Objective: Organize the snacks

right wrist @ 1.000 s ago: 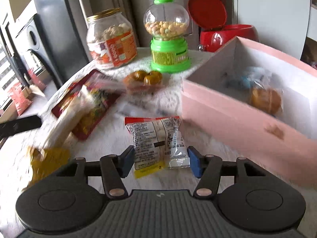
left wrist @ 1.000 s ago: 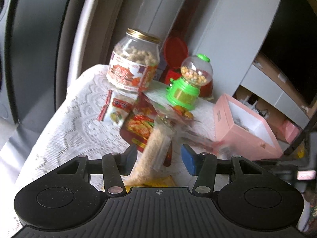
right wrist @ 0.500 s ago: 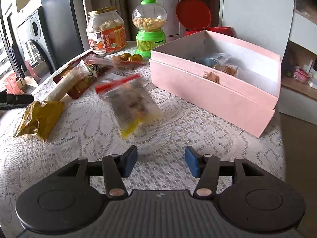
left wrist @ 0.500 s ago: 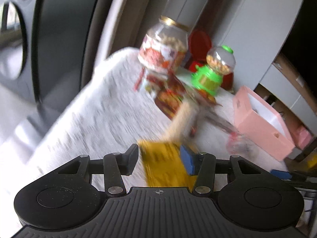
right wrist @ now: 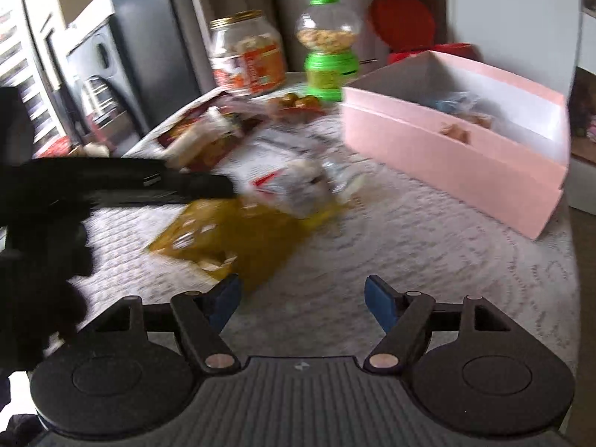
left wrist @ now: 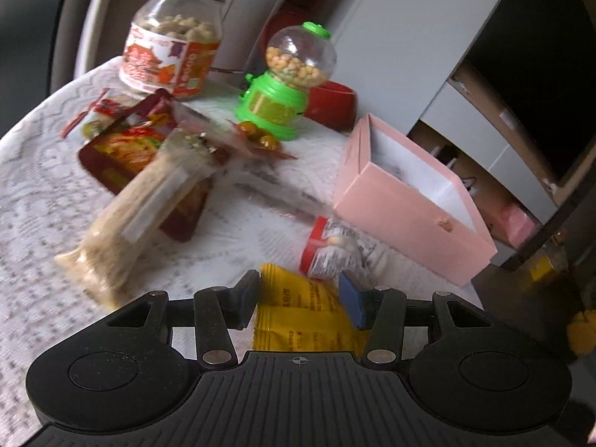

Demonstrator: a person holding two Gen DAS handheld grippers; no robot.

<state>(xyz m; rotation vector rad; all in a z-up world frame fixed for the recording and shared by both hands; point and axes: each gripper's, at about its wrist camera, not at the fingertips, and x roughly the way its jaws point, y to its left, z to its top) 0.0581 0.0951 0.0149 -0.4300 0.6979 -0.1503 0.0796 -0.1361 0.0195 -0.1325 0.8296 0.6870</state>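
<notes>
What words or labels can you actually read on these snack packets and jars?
None can be read for certain.
Jar label: red and orange print, too blurred.
Yellow packet: dark characters, too small.
Red-topped clear packet: fine print, smeared.
Green candy dispenser: label unreadable.

Left gripper [left wrist: 300,300]: angled down, jaws partly apart, a packet between them.
Right gripper [right wrist: 301,302]: angled down, jaws opening, empty.

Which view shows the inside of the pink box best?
The right wrist view. It looks over the near wall of the pink box onto its white interior, where a few wrapped snacks already lie. The left wrist view shows the box end-on, with only a narrow strip of its interior and no clear contents.
</notes>
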